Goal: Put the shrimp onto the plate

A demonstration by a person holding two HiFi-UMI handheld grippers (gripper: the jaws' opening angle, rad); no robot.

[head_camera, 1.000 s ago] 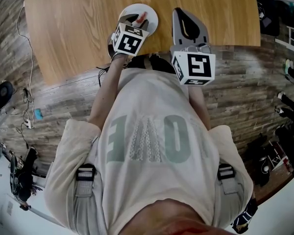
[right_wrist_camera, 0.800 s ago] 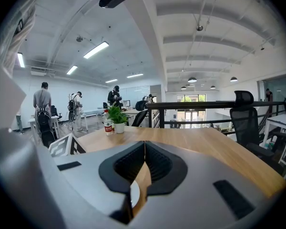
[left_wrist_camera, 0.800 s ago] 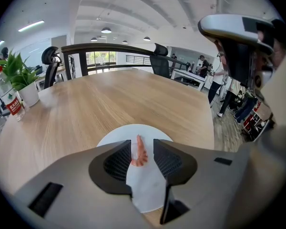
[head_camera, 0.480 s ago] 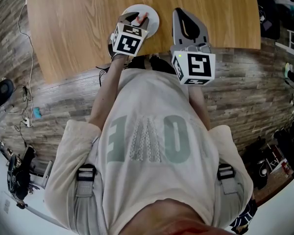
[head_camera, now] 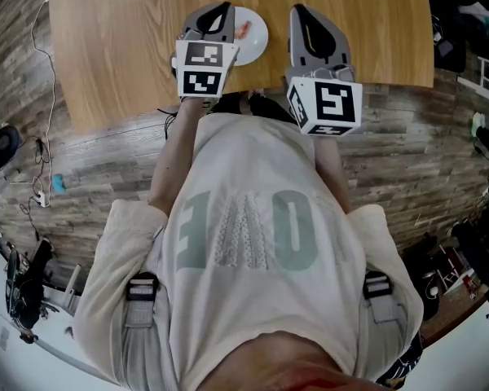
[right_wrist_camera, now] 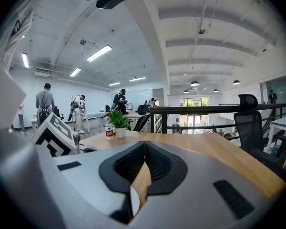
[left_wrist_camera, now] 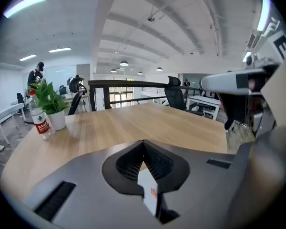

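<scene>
A small orange-pink shrimp (head_camera: 243,30) lies on the white plate (head_camera: 255,41) near the wooden table's front edge. My left gripper (head_camera: 222,10) hovers just left of the plate, partly over its left rim. Its jaws are closing and stand together with nothing between them. In the left gripper view a slice of the plate (left_wrist_camera: 147,184) and a bit of the shrimp (left_wrist_camera: 153,192) show below the joined jaws. My right gripper (head_camera: 303,15) is shut and empty, to the right of the plate and apart from it.
A water bottle (left_wrist_camera: 39,120) and a potted plant (left_wrist_camera: 52,104) stand at the far end of the table (head_camera: 130,47). Office chairs and a railing lie beyond it. The table's front edge is close to the person's body.
The left gripper, whose jaws were open over the plate by the shrimp, has drawn back to the left and shut. The shrimp stays on the plate. The right gripper has hardly moved.
</scene>
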